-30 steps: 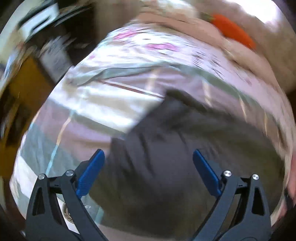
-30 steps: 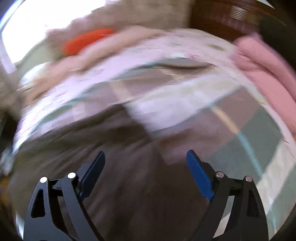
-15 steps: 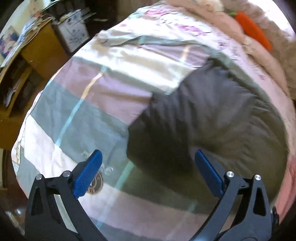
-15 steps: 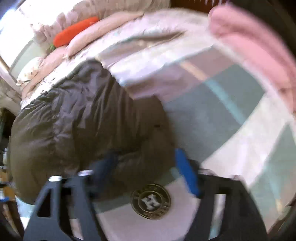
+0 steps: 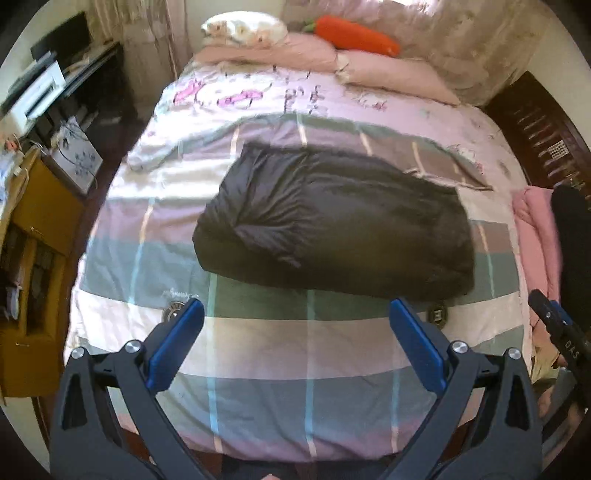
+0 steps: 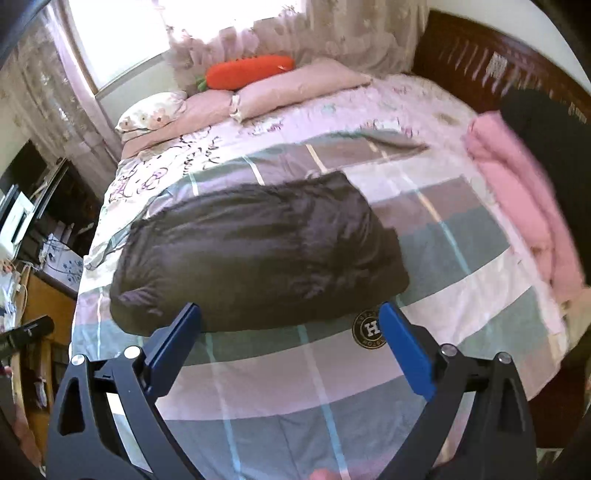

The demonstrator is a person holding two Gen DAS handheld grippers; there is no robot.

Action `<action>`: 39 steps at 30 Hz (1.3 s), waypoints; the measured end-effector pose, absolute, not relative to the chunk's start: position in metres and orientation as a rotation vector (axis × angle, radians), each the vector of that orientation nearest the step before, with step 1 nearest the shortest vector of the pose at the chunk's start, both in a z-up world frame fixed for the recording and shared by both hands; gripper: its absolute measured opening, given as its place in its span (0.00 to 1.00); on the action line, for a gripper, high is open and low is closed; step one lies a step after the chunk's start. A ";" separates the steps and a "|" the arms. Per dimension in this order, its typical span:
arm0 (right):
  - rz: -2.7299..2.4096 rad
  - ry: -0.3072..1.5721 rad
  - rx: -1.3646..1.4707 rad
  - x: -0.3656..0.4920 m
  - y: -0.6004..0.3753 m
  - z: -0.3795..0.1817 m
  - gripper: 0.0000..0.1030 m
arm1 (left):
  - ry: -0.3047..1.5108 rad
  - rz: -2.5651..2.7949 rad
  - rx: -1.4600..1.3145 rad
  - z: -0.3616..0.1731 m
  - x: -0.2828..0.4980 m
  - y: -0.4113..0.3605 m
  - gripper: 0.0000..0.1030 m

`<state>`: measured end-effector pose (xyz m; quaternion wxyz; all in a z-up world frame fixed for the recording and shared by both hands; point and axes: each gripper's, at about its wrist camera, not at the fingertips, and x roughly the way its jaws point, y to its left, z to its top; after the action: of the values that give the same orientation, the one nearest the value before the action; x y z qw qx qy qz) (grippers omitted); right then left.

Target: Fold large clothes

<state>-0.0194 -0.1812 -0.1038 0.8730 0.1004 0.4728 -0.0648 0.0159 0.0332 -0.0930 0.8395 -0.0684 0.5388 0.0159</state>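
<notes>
A dark puffy jacket (image 5: 332,221) lies folded into a wide bundle in the middle of the bed, also seen in the right wrist view (image 6: 258,251). My left gripper (image 5: 295,310) hangs open over the plaid quilt (image 5: 295,354) nearer than the jacket, with nothing between its blue pads. My right gripper (image 6: 290,310) is also high above the quilt's near part. Its jaws are opening and hold nothing. Neither gripper touches the jacket.
A folded pink cloth (image 6: 517,192) lies at the bed's right side. Pink pillows (image 5: 388,70) and an orange carrot plush (image 5: 354,35) sit at the far end. A wooden cabinet (image 5: 37,221) stands left of the bed, a dark wooden bed frame (image 6: 480,48) on the right.
Both grippers have risen and drawn back from the jacket, so the whole bed now shows. The right jaws narrowed and then widened again. The jacket stays where it lay.
</notes>
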 end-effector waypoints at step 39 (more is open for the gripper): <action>-0.219 0.973 0.023 -0.037 -0.104 0.079 0.99 | 0.986 0.019 -0.003 0.091 -0.017 -0.025 0.98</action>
<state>-0.0365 -0.1037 0.0785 0.8781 0.0112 0.4668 -0.1050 -0.0170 -0.0250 0.0909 0.8809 -0.0013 0.4733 0.0093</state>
